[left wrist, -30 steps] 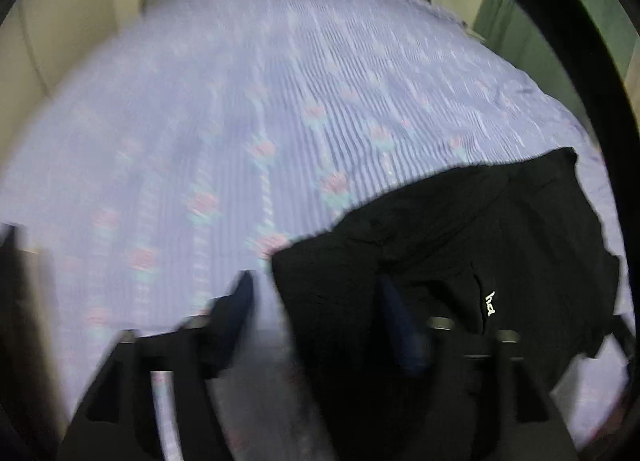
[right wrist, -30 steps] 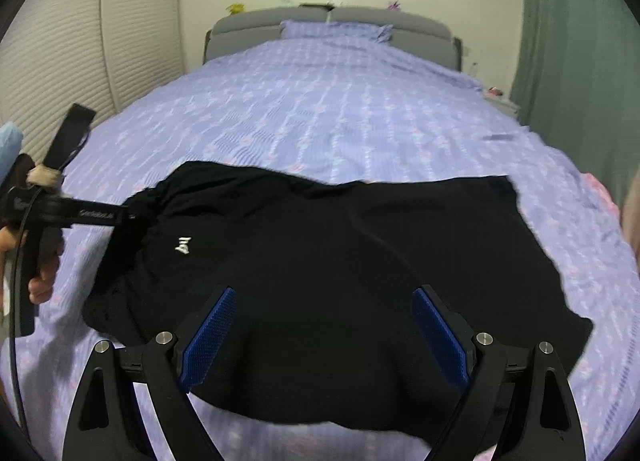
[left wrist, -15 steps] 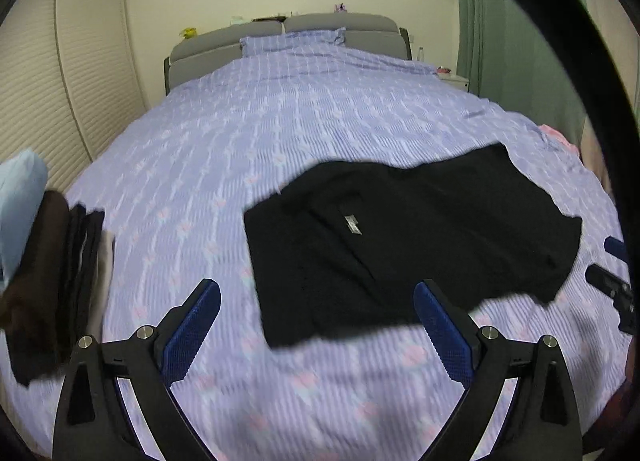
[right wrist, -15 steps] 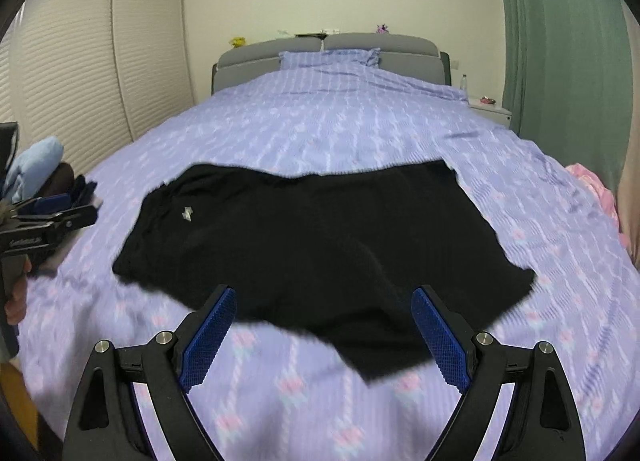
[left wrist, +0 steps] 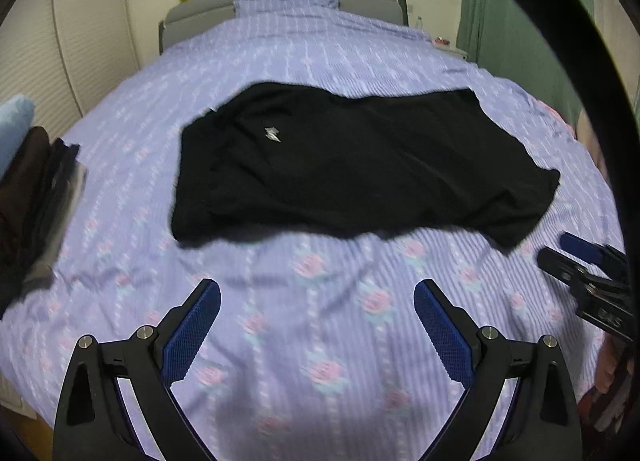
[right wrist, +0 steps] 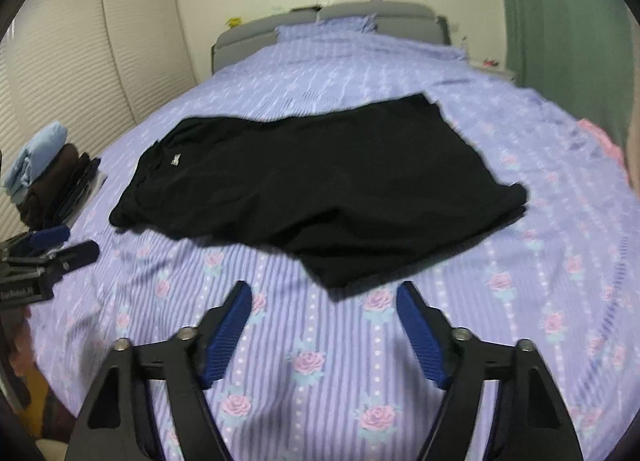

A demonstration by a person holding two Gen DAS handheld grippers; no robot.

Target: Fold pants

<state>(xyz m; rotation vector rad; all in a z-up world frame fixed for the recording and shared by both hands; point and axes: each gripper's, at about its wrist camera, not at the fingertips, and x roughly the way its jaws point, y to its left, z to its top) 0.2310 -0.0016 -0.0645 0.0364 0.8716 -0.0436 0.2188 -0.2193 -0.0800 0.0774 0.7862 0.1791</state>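
Observation:
A pair of black pants (left wrist: pixel 352 165) with a small white logo lies spread on the purple flowered bedspread (left wrist: pixel 320 301); it also shows in the right wrist view (right wrist: pixel 320 189). My left gripper (left wrist: pixel 316 293) is open and empty, held above the bedspread short of the pants' near edge. My right gripper (right wrist: pixel 324 293) is open and empty, just short of the pants' near hem. Each gripper shows in the other's view: the right one at the right edge (left wrist: pixel 576 257), the left one at the left edge (right wrist: pixel 52 249).
A stack of folded clothes (right wrist: pixel 44 181), light blue on top of brown and dark pieces, stands at the bed's left edge. Grey headboard and pillow (right wrist: pixel 328 25) at the far end. Green curtain (right wrist: pixel 560 21) on the right, slatted wardrobe doors (right wrist: pixel 80 61) on the left.
Both grippers have pulled back and up from the pants. The left one had its fingers at the cloth a second ago; now both stand open, clear of the pants, which lie flat.

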